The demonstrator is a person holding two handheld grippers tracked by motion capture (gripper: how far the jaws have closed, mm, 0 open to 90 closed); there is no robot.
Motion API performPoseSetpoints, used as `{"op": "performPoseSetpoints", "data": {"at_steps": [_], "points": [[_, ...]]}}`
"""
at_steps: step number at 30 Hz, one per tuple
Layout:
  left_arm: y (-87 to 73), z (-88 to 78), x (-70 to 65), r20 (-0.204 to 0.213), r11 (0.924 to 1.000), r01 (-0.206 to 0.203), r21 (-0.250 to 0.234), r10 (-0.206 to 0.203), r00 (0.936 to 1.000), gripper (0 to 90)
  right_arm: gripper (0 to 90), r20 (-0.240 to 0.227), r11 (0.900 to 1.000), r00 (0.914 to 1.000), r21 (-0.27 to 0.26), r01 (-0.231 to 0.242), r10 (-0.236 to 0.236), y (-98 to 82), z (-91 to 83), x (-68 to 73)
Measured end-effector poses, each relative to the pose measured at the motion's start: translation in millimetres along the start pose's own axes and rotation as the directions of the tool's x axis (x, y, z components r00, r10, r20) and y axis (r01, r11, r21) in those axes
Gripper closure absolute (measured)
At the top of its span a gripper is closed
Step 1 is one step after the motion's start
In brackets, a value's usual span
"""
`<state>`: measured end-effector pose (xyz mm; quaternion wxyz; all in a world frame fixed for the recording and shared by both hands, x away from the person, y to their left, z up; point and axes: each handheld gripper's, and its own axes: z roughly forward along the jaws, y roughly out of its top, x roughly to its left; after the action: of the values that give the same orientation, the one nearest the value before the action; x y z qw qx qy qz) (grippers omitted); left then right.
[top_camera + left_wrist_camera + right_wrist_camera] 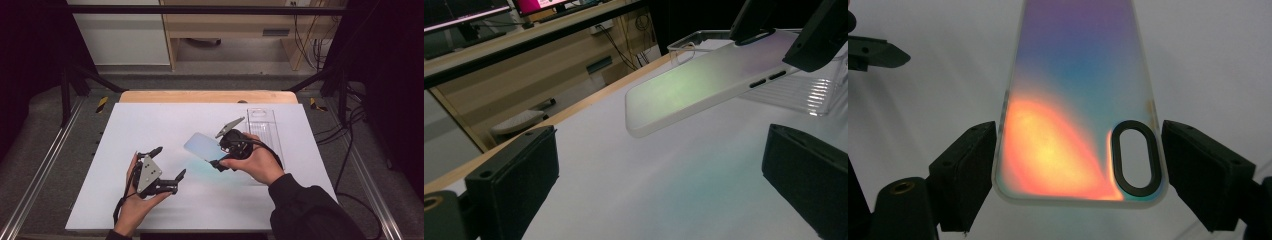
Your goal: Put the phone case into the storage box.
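Iridescent phone case pointed far-left, camera-hole end clamped in the right hand-held gripper; left hand-held gripper gaped empty.

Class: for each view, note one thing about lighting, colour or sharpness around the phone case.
High view: dim, dark surroundings; the phone case looks pale blue, with a faint tint on the white table beneath. Left gripper view: the case glows soft green, near jaws blurred. Right gripper view: iridescent orange, blue and purple, between the right gripper jaws.

phone case: frosted iridescent plastic | tray: clear ribbed plastic | table: matt white
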<state>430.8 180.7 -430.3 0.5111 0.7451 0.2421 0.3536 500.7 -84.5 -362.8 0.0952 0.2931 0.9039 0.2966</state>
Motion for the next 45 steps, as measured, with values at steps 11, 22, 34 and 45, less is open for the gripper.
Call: {"op": "performPoseSetpoints", "data": {"at_steps": [11, 22, 34, 45], "points": [[2.3, 8.6, -12.9, -0.018, 0.9964, -0.085, -0.005, 0.085, 0.9962, 2.5, 17.8, 0.006, 0.999, 1.0000, 0.034, 0.005, -0.005, 13.3, -10.2, -6.0], [2.9, 6.6, -15.2, -0.043, 0.9907, -0.136, -0.005, 0.136, 0.9898, 4.1, 17.8, -0.004, 0.996, 0.9989, 0.078, 0.048, -0.048, 25.9, -8.0, 8.8], [2.2, 5.8, -17.9, -0.068, 0.9812, -0.193, 0.005, 0.193, 0.9789, 6.5, 17.8, -0.024, 0.991, 0.9956, 0.099, 0.092, -0.090, 38.0, -4.3, 23.5], [2.1, 4.0, -19.1, -0.090, 0.9715, -0.237, -0.002, 0.236, 0.9677, 11.7, 17.8, -0.044, 0.987, 0.9926, 0.108, 0.117, -0.113, 43.9, -2.4, 32.8]]}}
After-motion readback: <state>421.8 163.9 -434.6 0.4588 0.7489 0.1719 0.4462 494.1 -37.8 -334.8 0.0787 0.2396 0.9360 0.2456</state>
